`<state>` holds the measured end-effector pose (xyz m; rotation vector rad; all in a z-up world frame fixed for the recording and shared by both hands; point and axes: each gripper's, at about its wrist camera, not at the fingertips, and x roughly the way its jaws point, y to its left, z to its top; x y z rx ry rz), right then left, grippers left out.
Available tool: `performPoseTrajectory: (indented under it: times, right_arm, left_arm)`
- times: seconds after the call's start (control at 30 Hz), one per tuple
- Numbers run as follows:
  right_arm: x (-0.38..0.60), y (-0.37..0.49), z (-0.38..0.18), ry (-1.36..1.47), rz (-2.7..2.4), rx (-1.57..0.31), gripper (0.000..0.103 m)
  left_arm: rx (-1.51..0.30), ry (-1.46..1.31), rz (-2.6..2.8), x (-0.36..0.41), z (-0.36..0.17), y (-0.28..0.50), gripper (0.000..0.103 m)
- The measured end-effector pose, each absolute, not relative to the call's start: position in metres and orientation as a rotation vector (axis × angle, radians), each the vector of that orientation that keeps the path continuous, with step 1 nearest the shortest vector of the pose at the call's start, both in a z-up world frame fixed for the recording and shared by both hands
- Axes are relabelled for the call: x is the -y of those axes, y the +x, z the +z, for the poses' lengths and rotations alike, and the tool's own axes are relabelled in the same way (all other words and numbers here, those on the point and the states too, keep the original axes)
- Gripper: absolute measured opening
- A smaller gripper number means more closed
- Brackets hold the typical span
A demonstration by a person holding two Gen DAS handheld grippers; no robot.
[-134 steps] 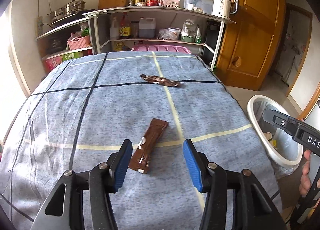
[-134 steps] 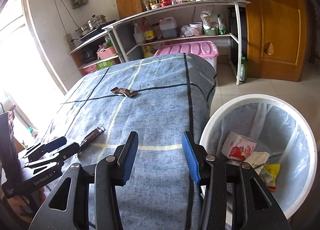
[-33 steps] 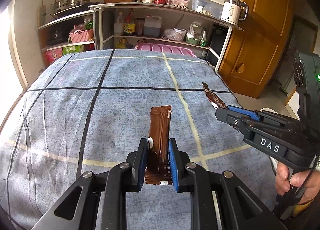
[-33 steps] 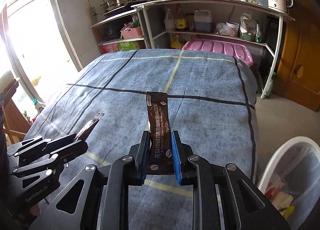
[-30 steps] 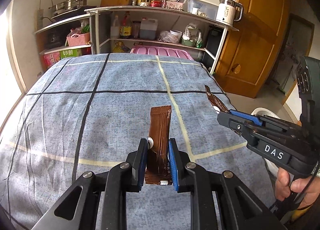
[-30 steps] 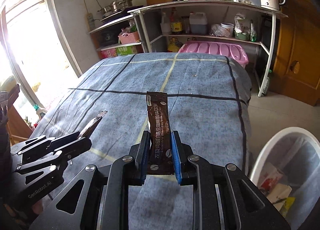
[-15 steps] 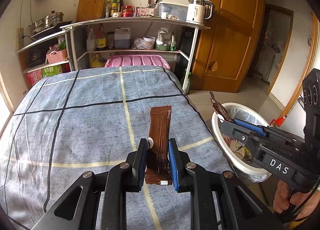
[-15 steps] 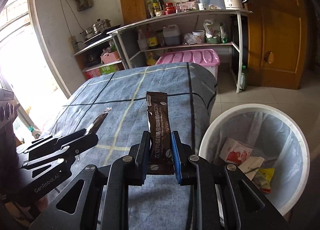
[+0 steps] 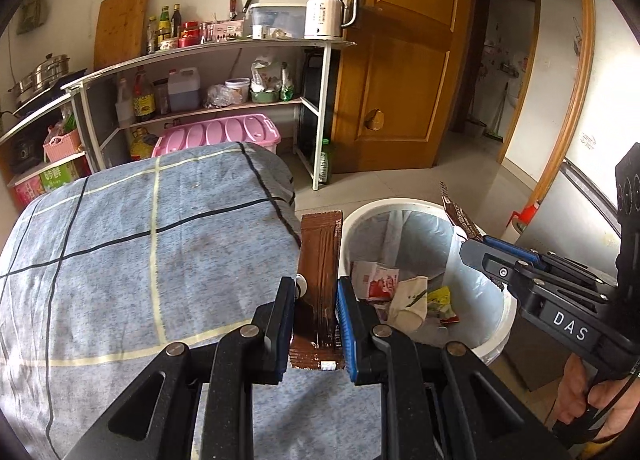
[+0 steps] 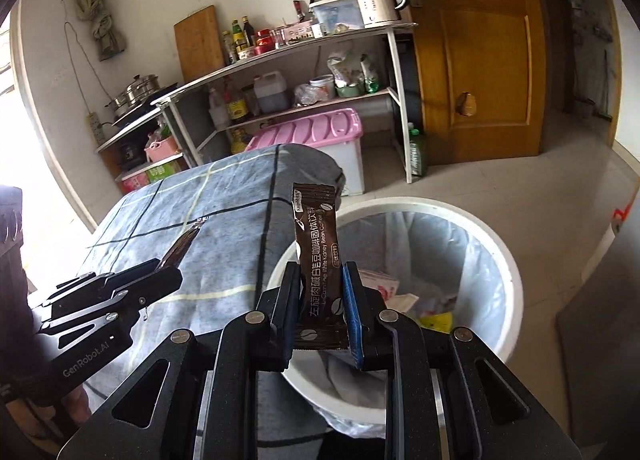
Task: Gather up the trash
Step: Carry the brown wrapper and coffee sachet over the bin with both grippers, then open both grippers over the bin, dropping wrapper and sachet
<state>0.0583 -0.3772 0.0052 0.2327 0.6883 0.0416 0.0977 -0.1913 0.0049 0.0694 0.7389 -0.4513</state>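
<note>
The left gripper pinches a plain brown sachet by its lower end; the right gripper clamps a printed sachet likewise. Both look light, thin and floppy, likely slick, so end grips suit. Beyond, the bin gapes open, just beside the table edge, with bare floor around.

A white kettle stands on the top shelf of a white rack, near bottles and a leaning wooden cutting board. A pink-lidded storage box sits below, beside a wooden door.
</note>
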Motion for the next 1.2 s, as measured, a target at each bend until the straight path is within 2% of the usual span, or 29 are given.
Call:
performPoseTrajectory:
  times: [0.5,1.1,1.17,1.2]
  right_arm:
    - [0.439,0.056,-0.024,0.254,-0.102,-0.778,0.022]
    - [0.453,0.073,-0.057,0.272,-0.121,-0.86,0.023]
    - [0.452,0.075,-0.056,0.276,-0.12,-0.864,0.024]
    - [0.453,0.076,-0.056,0.28,-0.117,-0.865,0.029]
  left_arm:
    - [-0.834,0.114,-0.558,0.273,-0.023,0.117,0.022]
    - [-0.911,0.141,-0.542,0.292,-0.052,0.129,0.022]
    - [-0.914,0.142,-0.544,0.292,-0.053,0.129,0.027]
    - [-0.909,0.148,-0.538,0.292,-0.053,0.129,0.03]
